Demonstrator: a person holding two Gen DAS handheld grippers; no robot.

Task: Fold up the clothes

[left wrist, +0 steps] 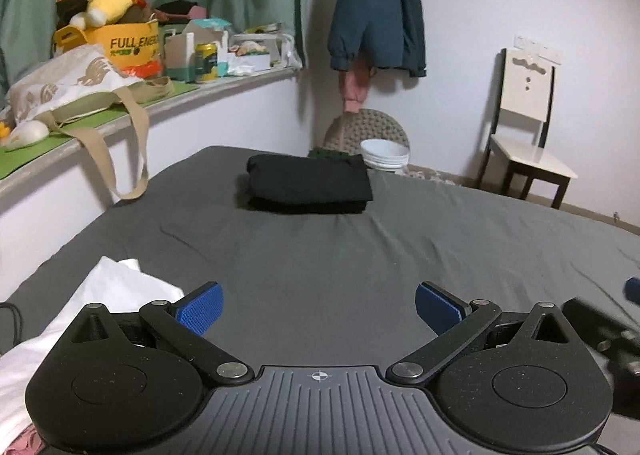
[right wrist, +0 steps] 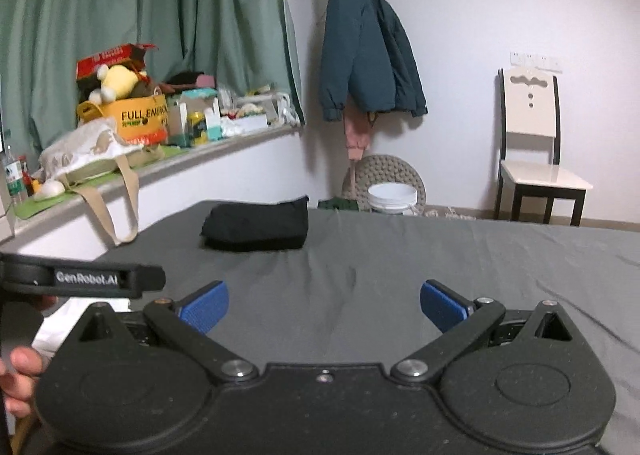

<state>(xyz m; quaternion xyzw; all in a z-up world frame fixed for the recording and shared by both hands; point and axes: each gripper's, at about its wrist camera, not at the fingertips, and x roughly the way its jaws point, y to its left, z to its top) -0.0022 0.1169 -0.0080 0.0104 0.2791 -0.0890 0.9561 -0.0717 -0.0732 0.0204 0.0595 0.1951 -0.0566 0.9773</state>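
Nearest me: white garment (left wrist: 92,315), crumpled on the bed just left of and partly under the left hand-held gripper (left wrist: 318,305). Its jaws are spread wide, nothing between them. Right hand-held gripper (right wrist: 324,305) same: jaws apart, empty, over bare grey bedsheet (right wrist: 440,267). In the right view a bit of the white cloth shows behind the left unit, with fingers (right wrist: 18,375) of the person's hand at the lower-left edge.

Far ahead of both grippers, a folded black garment (left wrist: 308,183) sits flat on the sheet; I read that one as done.

My call: step in hand is picking up the white piece. To do it well I'd swing left toward it, pinch one edge or corner only, single layer, not the bunch. Bring the right over to take a second corner, then drag it onto the clear sheet ahead and lay it flat before any fold. I can't see its outline, so find the hem first.

Beyond: cluttered ledge (left wrist: 224,83) ahead-left, hanging jacket (left wrist: 376,15), chair (left wrist: 528,135) ahead-right.
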